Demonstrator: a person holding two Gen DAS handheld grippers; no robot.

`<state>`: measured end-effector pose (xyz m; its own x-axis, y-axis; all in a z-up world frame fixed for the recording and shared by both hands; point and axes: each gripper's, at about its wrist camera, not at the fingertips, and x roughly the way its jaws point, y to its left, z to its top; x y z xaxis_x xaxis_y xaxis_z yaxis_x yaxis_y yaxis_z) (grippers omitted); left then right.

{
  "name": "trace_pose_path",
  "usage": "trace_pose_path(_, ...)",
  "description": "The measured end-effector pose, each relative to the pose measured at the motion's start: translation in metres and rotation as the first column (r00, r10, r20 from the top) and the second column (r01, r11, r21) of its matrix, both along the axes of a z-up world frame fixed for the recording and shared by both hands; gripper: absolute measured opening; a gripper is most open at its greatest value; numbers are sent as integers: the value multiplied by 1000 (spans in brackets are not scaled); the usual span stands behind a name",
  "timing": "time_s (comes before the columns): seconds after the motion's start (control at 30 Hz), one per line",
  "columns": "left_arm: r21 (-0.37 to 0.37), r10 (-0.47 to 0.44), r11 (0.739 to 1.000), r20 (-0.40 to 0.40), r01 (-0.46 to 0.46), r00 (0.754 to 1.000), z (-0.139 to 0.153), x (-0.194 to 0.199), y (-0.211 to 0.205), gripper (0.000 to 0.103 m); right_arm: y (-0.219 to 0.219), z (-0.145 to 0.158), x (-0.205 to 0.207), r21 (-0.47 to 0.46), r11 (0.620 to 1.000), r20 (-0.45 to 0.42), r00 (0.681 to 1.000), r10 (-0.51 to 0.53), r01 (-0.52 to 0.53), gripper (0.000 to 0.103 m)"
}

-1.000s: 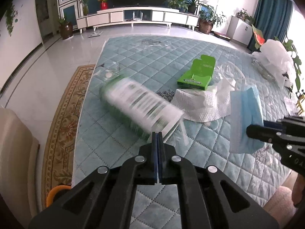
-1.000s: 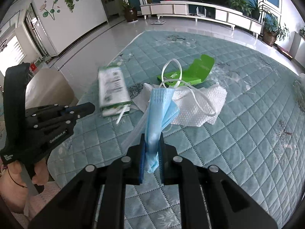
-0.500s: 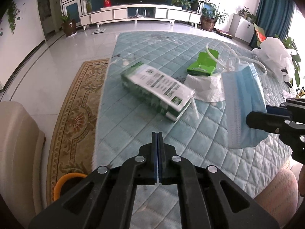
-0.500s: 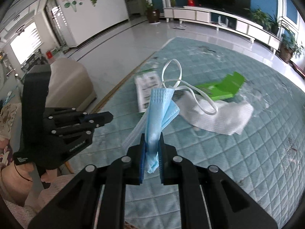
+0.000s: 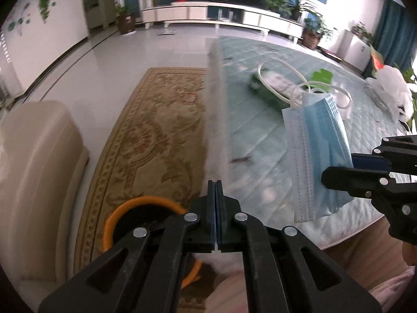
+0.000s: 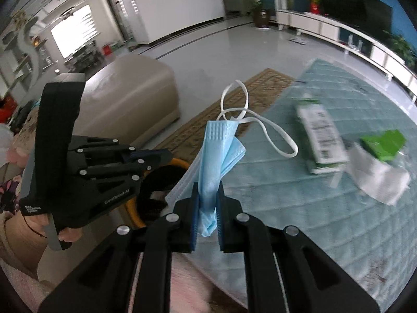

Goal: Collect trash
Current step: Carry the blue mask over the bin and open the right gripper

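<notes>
The right gripper [image 6: 207, 208] clamps its two fingers on the lower part of a blue face mask [image 6: 217, 156]. The mask is folded along its length and stands almost upright, its long axis running up and away from the fingers. The white ear loops [image 6: 260, 127] stick out from the top end and curl to the right. In the left wrist view the same mask [image 5: 316, 154] hangs in the air over the near edge of the table, its long side running from top to bottom with the upper end leaning a little to the left, and the right gripper [image 5: 344, 172] grips it from the right.

The left gripper [image 5: 215, 203] has its fingers pressed flat together with nothing between them. It is above an orange-rimmed bin [image 5: 125, 208] that stands on the patterned rug [image 5: 146, 130], next to the table.

On the table's teal quilted cloth [image 6: 325, 234] lie a green and white carton [image 6: 322, 140], a white paper towel [image 6: 378, 182] and a small green box [image 6: 383, 143]. The carton lies on its side, its long axis pointing away from the right camera. The towel touches the carton's near end. A beige seat [image 6: 130, 91] stands beyond the left gripper.
</notes>
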<state>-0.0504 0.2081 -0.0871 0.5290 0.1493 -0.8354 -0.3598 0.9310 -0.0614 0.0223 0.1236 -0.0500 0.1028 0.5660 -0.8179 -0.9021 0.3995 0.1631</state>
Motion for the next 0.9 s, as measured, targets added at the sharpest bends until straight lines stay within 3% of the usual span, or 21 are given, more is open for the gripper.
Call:
trace_pose_path(0.4, -46, 113, 992, -28, -114, 993, -23, -78, 66, 6, 89, -30, -66, -62, 980, -56, 981, 186, -189, 12)
trace_pose_path(0.9, -99, 179, 977, -106, -190, 978, -77, -102, 111, 6, 151, -90, -77, -171, 938, -125, 951, 283, -302, 12)
